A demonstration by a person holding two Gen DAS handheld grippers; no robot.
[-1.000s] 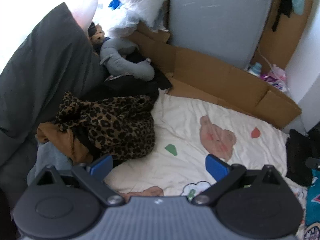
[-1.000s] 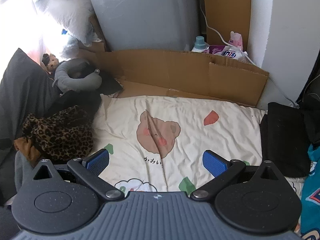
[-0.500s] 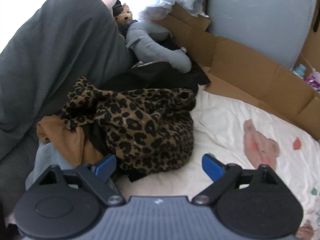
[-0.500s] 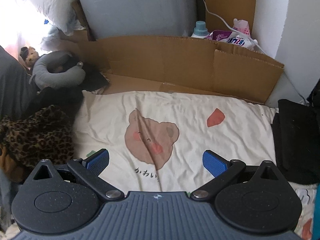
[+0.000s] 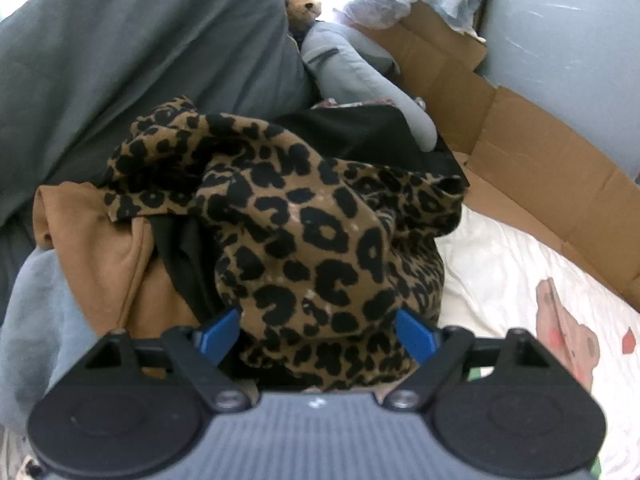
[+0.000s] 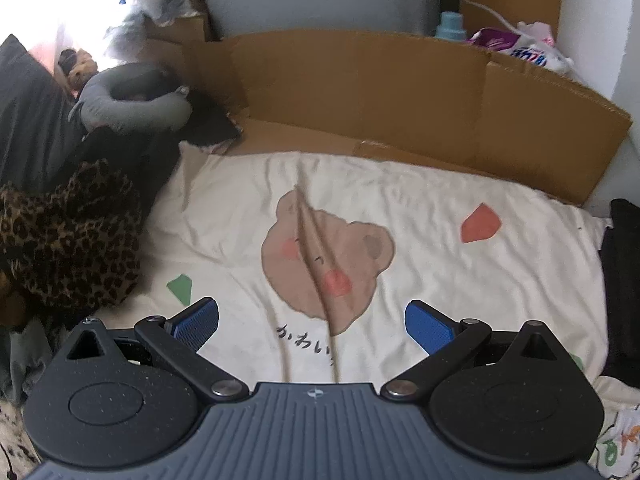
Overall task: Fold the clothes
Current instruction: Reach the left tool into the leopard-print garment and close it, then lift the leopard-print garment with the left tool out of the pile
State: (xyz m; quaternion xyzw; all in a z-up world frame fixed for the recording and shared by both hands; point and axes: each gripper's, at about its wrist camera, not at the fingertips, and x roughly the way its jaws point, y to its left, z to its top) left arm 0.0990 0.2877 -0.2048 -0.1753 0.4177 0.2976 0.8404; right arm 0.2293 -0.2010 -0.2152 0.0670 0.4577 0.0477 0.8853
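A crumpled leopard-print garment [image 5: 304, 232] lies on top of a heap of clothes at the left of the bed; it also shows in the right wrist view [image 6: 68, 240]. Under it are a tan garment [image 5: 100, 248], a black one [image 5: 360, 132] and a pale blue one [image 5: 36, 320]. My left gripper [image 5: 318, 334] is open, its jaws either side of the leopard fabric's near fold, right up against it. My right gripper [image 6: 312, 326] is open and empty above the cream bear-print sheet [image 6: 400, 200].
A dark grey pillow [image 5: 120, 60] stands behind the heap. A grey neck pillow [image 6: 132, 104] and a small plush toy [image 5: 306, 0] lie beyond. Cardboard [image 6: 380, 92] lines the back of the bed. A black folded cloth [image 6: 620, 280] lies at the right edge.
My left gripper has swung left and closed in on the clothes heap until the leopard garment sits between its open jaws. My right gripper has moved slightly forward over the sheet.
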